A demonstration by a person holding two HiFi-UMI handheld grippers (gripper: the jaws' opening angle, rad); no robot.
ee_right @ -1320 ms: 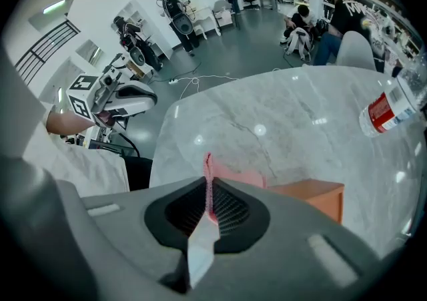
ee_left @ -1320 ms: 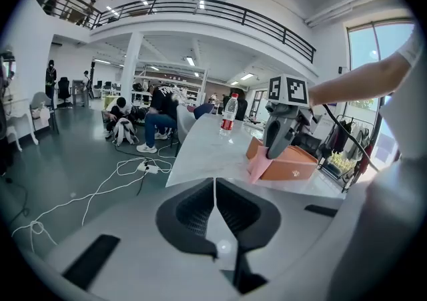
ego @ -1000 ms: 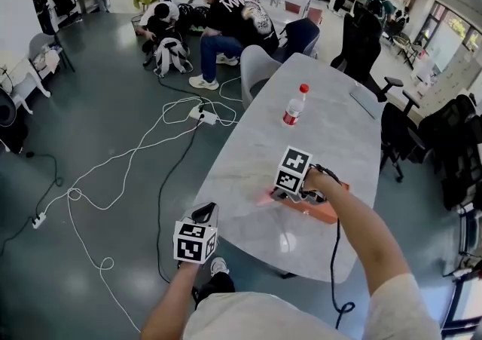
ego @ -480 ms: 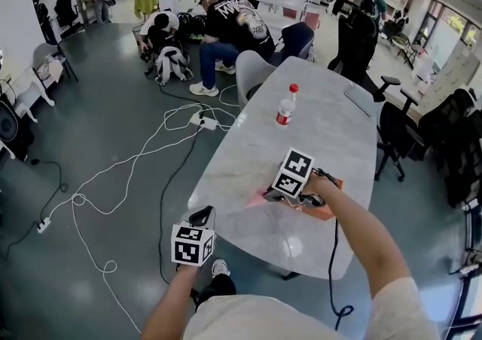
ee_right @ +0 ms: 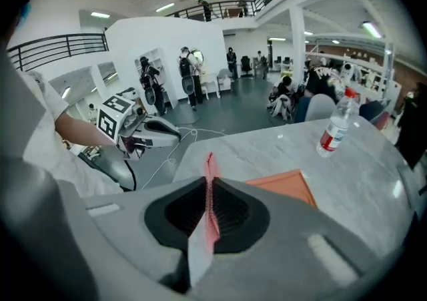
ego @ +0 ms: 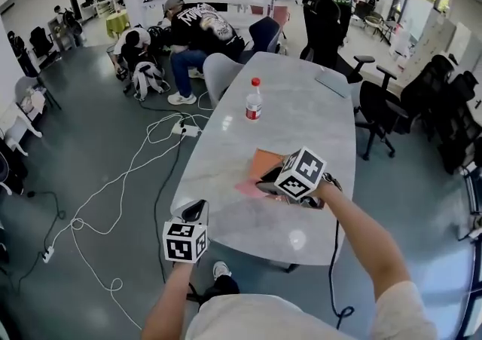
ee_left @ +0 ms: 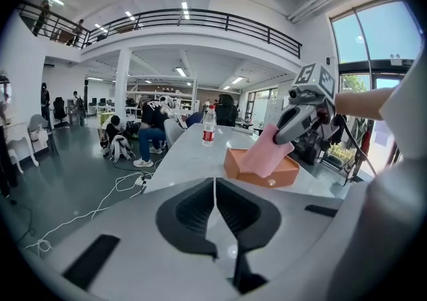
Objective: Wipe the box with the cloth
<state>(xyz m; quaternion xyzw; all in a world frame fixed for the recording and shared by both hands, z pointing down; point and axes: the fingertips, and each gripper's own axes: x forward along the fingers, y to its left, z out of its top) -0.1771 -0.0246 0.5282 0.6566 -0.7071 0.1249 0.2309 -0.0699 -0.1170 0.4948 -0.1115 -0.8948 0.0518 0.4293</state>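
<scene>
The right tool [ego: 265, 182] is clenched on a pink cloth [ego: 251, 187]. In the right gripper view the fabric [ee_right: 209, 207] runs as a thin strip between the shut jaws and pokes out past their tips. From the left gripper view, the cloth [ee_left: 267, 153] hangs down from this tool [ee_left: 291, 127] and its lower end lies against the top of the flat orange box [ee_left: 289, 175].

The box [ego: 266, 159] lies on the pale marbled desk [ego: 309, 116], just ahead of and below the right tool, with one corner [ee_right: 288, 186] showing past the tool's right jaw. Farther ahead of the tool, well apart from the box, a clear water bottle [ego: 254, 99] with a red cap stands upright on the desk.

The left tool [ego: 196, 209] has its jaws pressed together with nothing between them [ee_left: 215, 207]. It is held off the near edge of the desk, well apart from the box and to the left of the right tool [ee_right: 163, 134]. White cables [ego: 113, 180] trail across the grey floor [ego: 90, 135] to its left.
</scene>
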